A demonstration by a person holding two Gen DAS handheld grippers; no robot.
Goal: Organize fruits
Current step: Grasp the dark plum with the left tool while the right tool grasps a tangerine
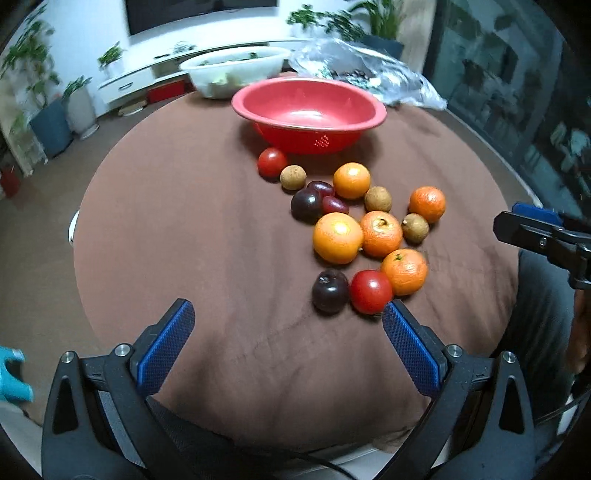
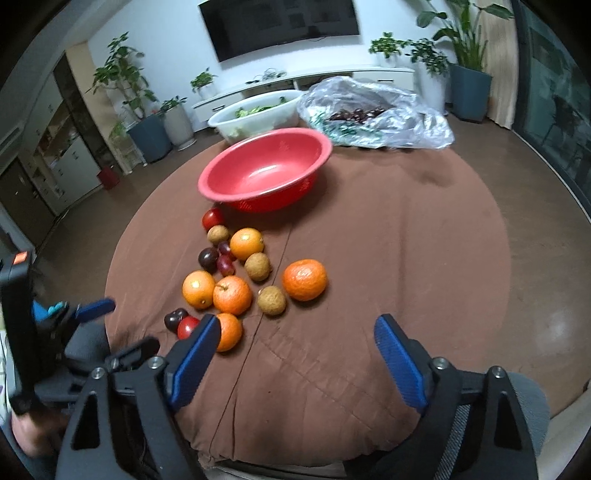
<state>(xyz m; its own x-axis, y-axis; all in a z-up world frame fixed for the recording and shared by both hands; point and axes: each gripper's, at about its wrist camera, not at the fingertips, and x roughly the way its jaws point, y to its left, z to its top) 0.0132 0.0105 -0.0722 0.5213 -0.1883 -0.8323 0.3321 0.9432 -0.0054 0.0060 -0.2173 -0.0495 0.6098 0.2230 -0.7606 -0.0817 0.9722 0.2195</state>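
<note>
Both tools, left (image 1: 288,314) and right (image 2: 295,332), released over bare brown cloth (image 2: 406,240), fruit cluster (image 1: 362,229) just beyond.

Room was a living room with a plain white wall (image 2: 166,40) and a big black flat-screen TV (image 2: 280,26) mounted on it, above a long low white cabinet (image 2: 332,79). Leafy green potted plants (image 2: 122,74) stood along it, brown glossy floor (image 2: 546,173), dark glass window (image 1: 517,92) on the right.
</note>
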